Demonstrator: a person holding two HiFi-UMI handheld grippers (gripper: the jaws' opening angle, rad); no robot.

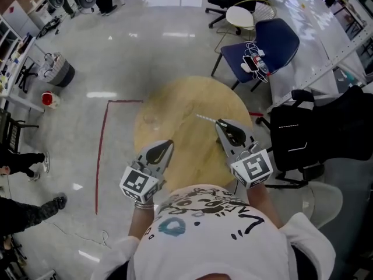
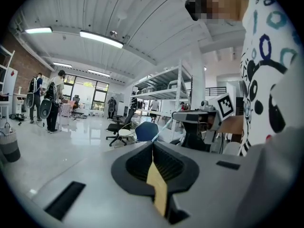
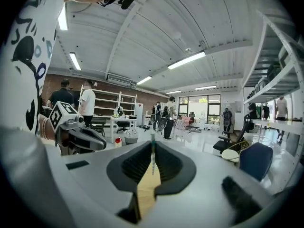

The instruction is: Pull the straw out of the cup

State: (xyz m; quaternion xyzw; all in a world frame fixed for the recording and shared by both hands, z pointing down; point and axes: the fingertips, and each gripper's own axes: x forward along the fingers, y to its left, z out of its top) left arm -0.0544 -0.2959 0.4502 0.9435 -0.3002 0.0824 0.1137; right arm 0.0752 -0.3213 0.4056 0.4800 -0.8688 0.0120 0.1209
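Observation:
A thin pale straw (image 1: 205,118) sticks out to the left from the tips of my right gripper (image 1: 220,123), which is shut on it above the round wooden table (image 1: 175,104). In the right gripper view the straw (image 3: 152,158) stands upright in the slit between the closed jaws of the right gripper (image 3: 152,146). My left gripper (image 1: 169,143) hovers over the table's near left side, shut with nothing in it. The left gripper view shows the left gripper (image 2: 153,145) closed and the straw (image 2: 163,127) beyond it. No cup shows in any view.
A blue chair (image 1: 271,45) with cables on its seat and a white stool (image 1: 240,16) stand beyond the table. A black chair (image 1: 309,133) is close on the right. Red tape (image 1: 102,150) marks the floor at left, where a person's legs (image 1: 23,156) show.

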